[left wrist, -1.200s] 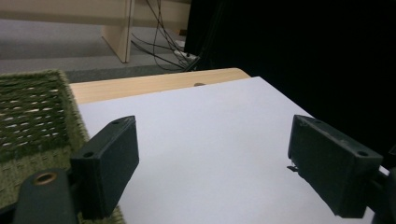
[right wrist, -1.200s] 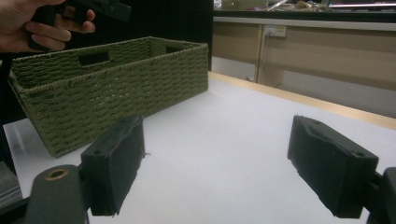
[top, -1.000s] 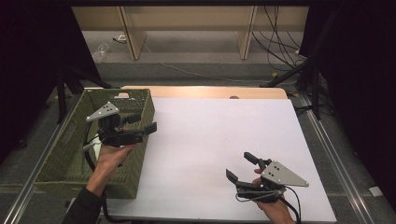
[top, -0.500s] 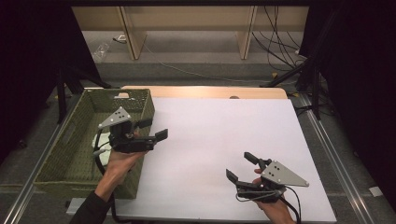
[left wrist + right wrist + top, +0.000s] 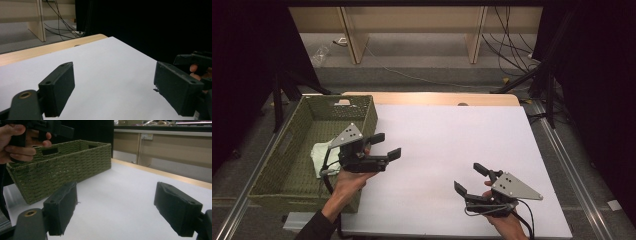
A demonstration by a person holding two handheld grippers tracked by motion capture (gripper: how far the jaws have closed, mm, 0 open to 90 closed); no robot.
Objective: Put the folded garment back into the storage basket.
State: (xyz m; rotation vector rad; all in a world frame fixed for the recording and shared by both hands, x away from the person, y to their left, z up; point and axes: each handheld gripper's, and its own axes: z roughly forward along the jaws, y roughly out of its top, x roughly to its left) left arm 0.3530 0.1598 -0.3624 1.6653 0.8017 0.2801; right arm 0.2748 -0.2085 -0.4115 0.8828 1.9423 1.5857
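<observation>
While the left gripper (image 5: 381, 146) hangs just past the basket's right wall, its jaws stand wide apart with nothing between them, pointing out over the white surface (image 5: 447, 145). From its own camera, the two black pads frame bare white sheet, and the other hand's gripper shows at the far right edge. A hand (image 5: 347, 177) grips it from below, forearm coming up from the bottom of the high view, grey plate on top.

Down at the near right, the right gripper (image 5: 468, 179) sits low over the surface, jaws also spread open and empty, aimed up and to the left. From its camera, the pads bracket clear white surface, and beyond them stands the basket (image 5: 75, 162), woven green, with a cut-out handle in its end wall. The left hand and its gripper show at the top left of that view.

Inside the basket (image 5: 277, 165), a pale cloth (image 5: 323, 156) lies crumpled on the floor against the right wall, just behind the left gripper. It touches neither pair of jaws. The basket itself rests at the left edge of the surface, overhanging the sheet's side. The two grippers are well apart, with open white surface between them. A wooden strip runs along the far edge of the sheet.
</observation>
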